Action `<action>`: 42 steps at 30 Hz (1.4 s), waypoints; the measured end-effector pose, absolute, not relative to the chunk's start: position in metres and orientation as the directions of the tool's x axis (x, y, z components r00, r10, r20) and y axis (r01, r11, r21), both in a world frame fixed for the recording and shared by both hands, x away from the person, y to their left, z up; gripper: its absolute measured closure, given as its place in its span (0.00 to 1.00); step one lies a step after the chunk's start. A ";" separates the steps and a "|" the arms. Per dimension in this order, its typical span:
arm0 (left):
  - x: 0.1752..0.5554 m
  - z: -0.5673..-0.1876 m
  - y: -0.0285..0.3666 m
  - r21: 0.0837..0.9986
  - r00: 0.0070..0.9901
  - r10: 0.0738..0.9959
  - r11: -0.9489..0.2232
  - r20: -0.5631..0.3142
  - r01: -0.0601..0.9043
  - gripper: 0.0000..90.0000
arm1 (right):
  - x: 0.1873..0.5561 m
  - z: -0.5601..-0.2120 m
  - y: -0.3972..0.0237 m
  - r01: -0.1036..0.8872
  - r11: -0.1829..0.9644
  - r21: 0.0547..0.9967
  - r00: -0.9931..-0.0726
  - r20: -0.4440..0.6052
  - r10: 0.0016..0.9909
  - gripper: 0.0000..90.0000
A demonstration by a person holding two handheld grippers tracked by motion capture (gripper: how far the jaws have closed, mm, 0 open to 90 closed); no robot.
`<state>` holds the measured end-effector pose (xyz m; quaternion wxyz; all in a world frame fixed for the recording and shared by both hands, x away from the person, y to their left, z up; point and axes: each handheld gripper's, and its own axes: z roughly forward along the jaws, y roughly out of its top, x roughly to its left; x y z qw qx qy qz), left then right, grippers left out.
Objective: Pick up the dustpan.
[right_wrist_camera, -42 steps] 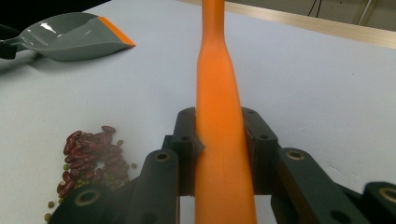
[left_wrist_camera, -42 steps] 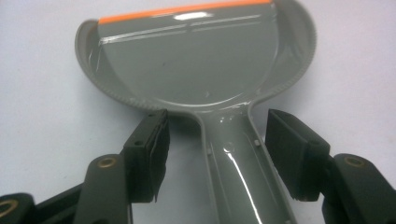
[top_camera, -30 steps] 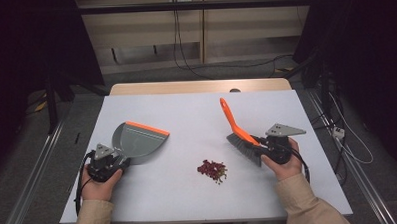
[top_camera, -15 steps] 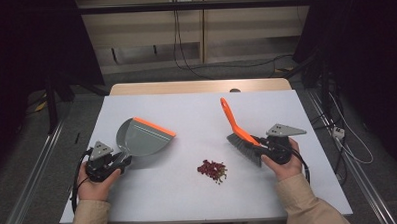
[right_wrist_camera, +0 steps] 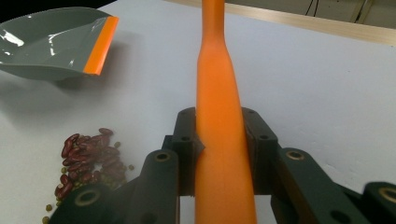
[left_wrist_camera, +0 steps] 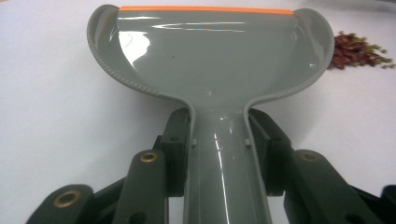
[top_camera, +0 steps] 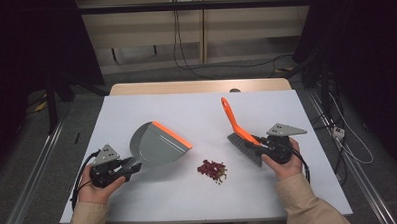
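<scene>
1. L gripper: jaws clamped on the grey neck of the dustpan, one pad on each side of the handle, as the left gripper view shows. Pan runs straight out from the fingers; orange lip at far end. Pan looks lifted or tilted off the table, judging by shadow under it in right gripper view; contact can't be told for sure.

2. R gripper: jaws narrow, pinching the orange handle of the brush from both sides. Handle extends away beyond the fingers and up; grey bristles sit just beside the jaws, low, toward table.

3. Bean pile: red beans w/ a few green ones, on the table between the two grippers, apart from both. Ahead-right of pan lip; just beside and below brush bristles.

4. Step in hand (est.): both tools gripped, being brought in on the pile; no sweeping yet, pan empty.

5. Next move needs: pan lip set flat on the table close beside beans, mouth facing brush; bristles down on far side of pile, then short strokes toward the lip. Keep lip pressed so beans don't slip under.
</scene>
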<state>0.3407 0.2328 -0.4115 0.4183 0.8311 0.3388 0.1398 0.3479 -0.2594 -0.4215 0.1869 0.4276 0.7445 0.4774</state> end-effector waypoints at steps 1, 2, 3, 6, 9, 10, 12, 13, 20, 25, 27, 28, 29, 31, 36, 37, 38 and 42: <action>0.340 -0.411 0.233 0.792 0.739 0.671 -0.422 -0.054 0.441 0.70 | 0.348 -0.422 -0.260 0.459 0.180 0.870 -0.564 0.129 0.815 0.79; 0.339 -0.411 0.233 0.793 0.749 0.661 -0.433 -0.043 0.429 0.70 | 0.348 -0.422 -0.260 0.461 0.178 0.870 -0.561 0.130 0.818 0.79; 0.338 -0.410 0.233 0.789 0.752 0.658 -0.438 -0.046 0.431 0.70 | 0.349 -0.422 -0.260 0.461 0.176 0.870 -0.559 0.131 0.819 0.79; 0.336 -0.409 0.232 0.787 0.762 0.646 -0.449 -0.041 0.423 0.70 | 0.349 -0.422 -0.260 0.463 0.180 0.868 -0.557 0.127 0.821 0.79; 0.335 -0.410 0.230 0.779 0.775 0.632 -0.470 -0.032 0.415 0.70 | 0.350 -0.423 -0.259 0.471 0.181 0.863 -0.549 0.126 0.826 0.79; 0.334 -0.411 0.229 0.780 0.777 0.628 -0.471 -0.030 0.411 0.70 | 0.350 -0.424 -0.259 0.471 0.185 0.862 -0.551 0.124 0.825 0.79; 0.333 -0.413 0.229 0.779 0.789 0.614 -0.478 -0.034 0.406 0.70 | 0.351 -0.425 -0.259 0.472 0.193 0.860 -0.548 0.115 0.828 0.79; 0.333 -0.414 0.228 0.776 0.795 0.606 -0.489 -0.027 0.399 0.70 | 0.351 -0.425 -0.259 0.473 0.196 0.859 -0.547 0.112 0.830 0.79; 0.333 -0.423 0.225 0.742 0.817 0.575 -0.531 -0.038 0.408 0.70 | 0.352 -0.427 -0.258 0.479 0.203 0.854 -0.546 0.109 0.831 0.79; 0.334 -0.429 0.227 0.737 0.824 0.563 -0.528 -0.066 0.421 0.70 | 0.352 -0.427 -0.258 0.479 0.203 0.854 -0.545 0.107 0.832 0.79; 0.334 -0.429 0.228 0.734 0.827 0.558 -0.532 -0.072 0.423 0.70 | 0.353 -0.427 -0.258 0.478 0.203 0.855 -0.547 0.109 0.830 0.79; 0.334 -0.428 0.230 0.730 0.828 0.556 -0.538 -0.069 0.422 0.70 | 0.353 -0.428 -0.258 0.477 0.207 0.854 -0.547 0.105 0.830 0.79; 0.333 -0.428 0.230 0.734 0.826 0.559 -0.528 -0.078 0.426 0.70 | 0.353 -0.428 -0.258 0.481 0.207 0.852 -0.546 0.106 0.831 0.79; 0.333 -0.428 0.231 0.741 0.823 0.562 -0.518 -0.081 0.427 0.70 | 0.353 -0.429 -0.257 0.481 0.206 0.852 -0.547 0.108 0.830 0.79; 0.333 -0.422 0.236 0.759 0.824 0.562 -0.503 -0.076 0.414 0.70 | 0.353 -0.428 -0.257 0.478 0.203 0.854 -0.549 0.110 0.828 0.79; 0.333 -0.420 0.237 0.762 0.825 0.560 -0.500 -0.076 0.410 0.70 | 0.353 -0.428 -0.258 0.476 0.203 0.856 -0.549 0.110 0.828 0.79; 0.332 -0.419 0.238 0.766 0.826 0.559 -0.498 -0.073 0.406 0.70 | 0.353 -0.428 -0.258 0.477 0.200 0.856 -0.549 0.111 0.829 0.79; 0.326 -0.414 0.243 0.768 0.836 0.545 -0.507 -0.067 0.392 0.70 | 0.353 -0.428 -0.257 0.479 0.204 0.854 -0.549 0.110 0.828 0.79</action>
